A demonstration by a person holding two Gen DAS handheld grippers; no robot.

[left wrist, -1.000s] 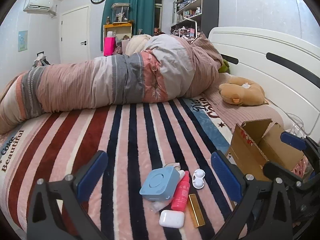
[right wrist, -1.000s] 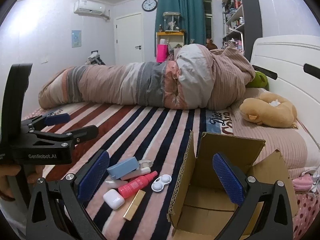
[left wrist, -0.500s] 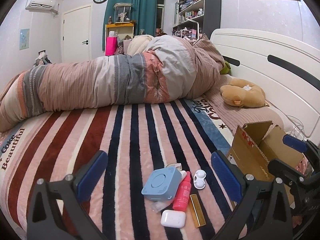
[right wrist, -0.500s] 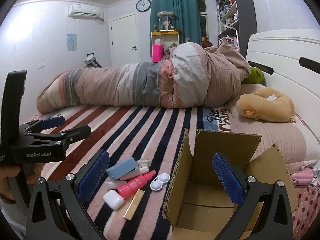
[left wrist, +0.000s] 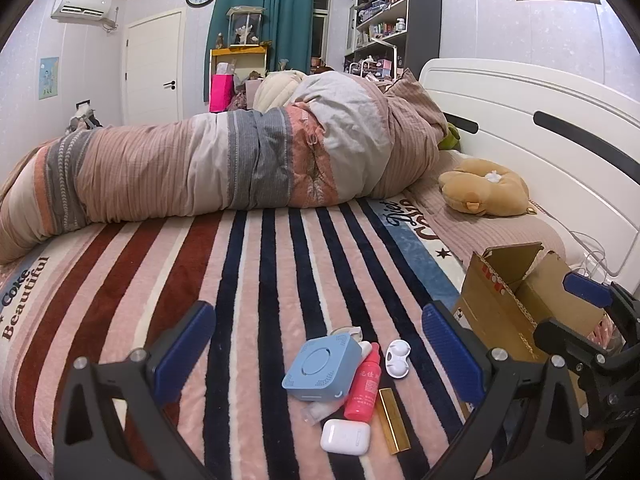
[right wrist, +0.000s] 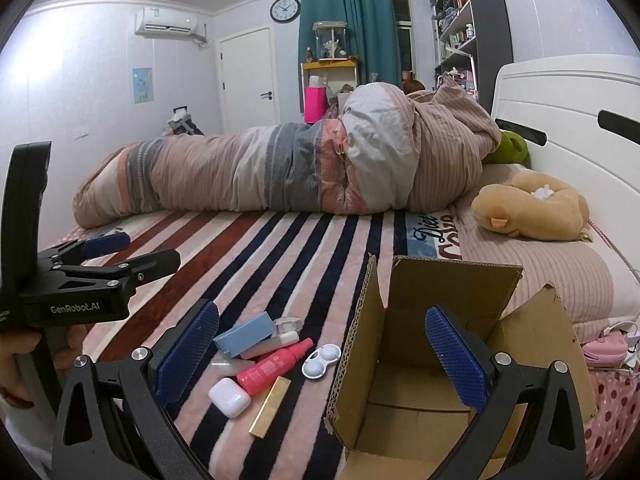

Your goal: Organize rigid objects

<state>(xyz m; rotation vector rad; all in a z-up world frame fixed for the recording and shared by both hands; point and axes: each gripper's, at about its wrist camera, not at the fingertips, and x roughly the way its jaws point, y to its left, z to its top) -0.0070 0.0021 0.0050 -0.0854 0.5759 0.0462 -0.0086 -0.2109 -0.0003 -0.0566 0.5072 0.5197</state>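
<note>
Both claws spread wide, nothing held. My left claw (left wrist: 320, 354) hangs low over the striped fleece bed blanket (left wrist: 248, 272), right claw (right wrist: 320, 350) hovers at the near rim of the open brown cardboard box (right wrist: 432, 384), box interior looks empty from here.

The pile sits right between the left claw's fingers, slightly toward its right finger: flat light-blue square plastic case (left wrist: 322, 366), pink-red spray bottle (left wrist: 363, 384) touching its right side, white twin-cup contact lens case (left wrist: 398, 364) just right of the bottle, slim gold rectangular tube (left wrist: 394, 420) and white rounded earbud case (left wrist: 345, 437) nearest me. A clear tube (left wrist: 318, 412) pokes out from under the blue case, partly hidden.

From the right claw the same pile lies left of centre, box straight ahead.

Key relation: pile is dead ahead of left claw, box off to its right, so left is the nearer picker, right is already at the drop point. Bottle and gold tube both run their long axis roughly along the left claw's reach, so the fingers would close across the narrow width; good for a straight-in grab. I'd guess the bottle or lens case first; things are packed touching, so neighbours may get nudged.
</note>
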